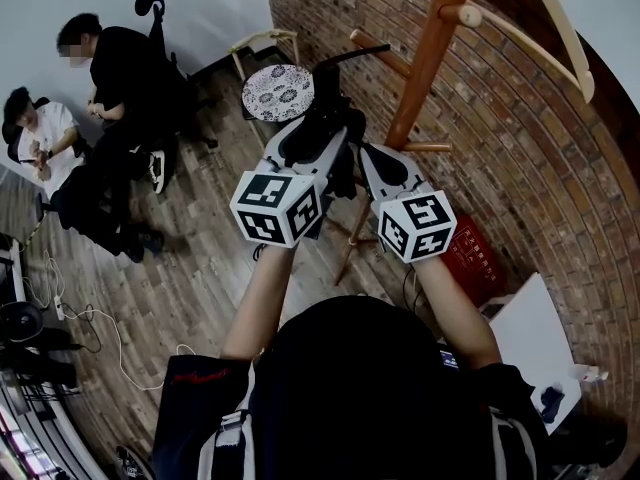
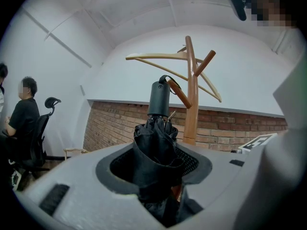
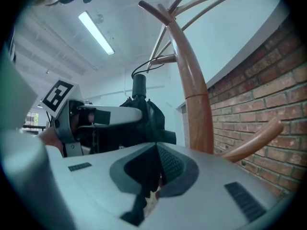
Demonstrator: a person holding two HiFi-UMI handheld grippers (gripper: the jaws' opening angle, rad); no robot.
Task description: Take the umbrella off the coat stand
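Left gripper [image 2: 158,172], grey two-jaw tool: jaws half apart, clamped on folded black fabric umbrella [image 2: 154,143]. Umbrella's thin black strap loop [image 2: 165,78] appears hooked over slanted peg [image 2: 181,96] of brown wooden coat stand [image 2: 191,114]. Right gripper [image 3: 156,163]: jaws together, empty, just beside. Risk: level pull snags loop, tips stand. Pale curved hanger arms [image 2: 158,57] overhead crowd lift path. Two seated people [image 1: 120,78] well apart.

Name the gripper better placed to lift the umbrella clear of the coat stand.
Left. The left gripper clamps the folded umbrella in its jaws; its strap seems looped over a peg of the coat stand. The right gripper sits beside it, jaws together and empty.
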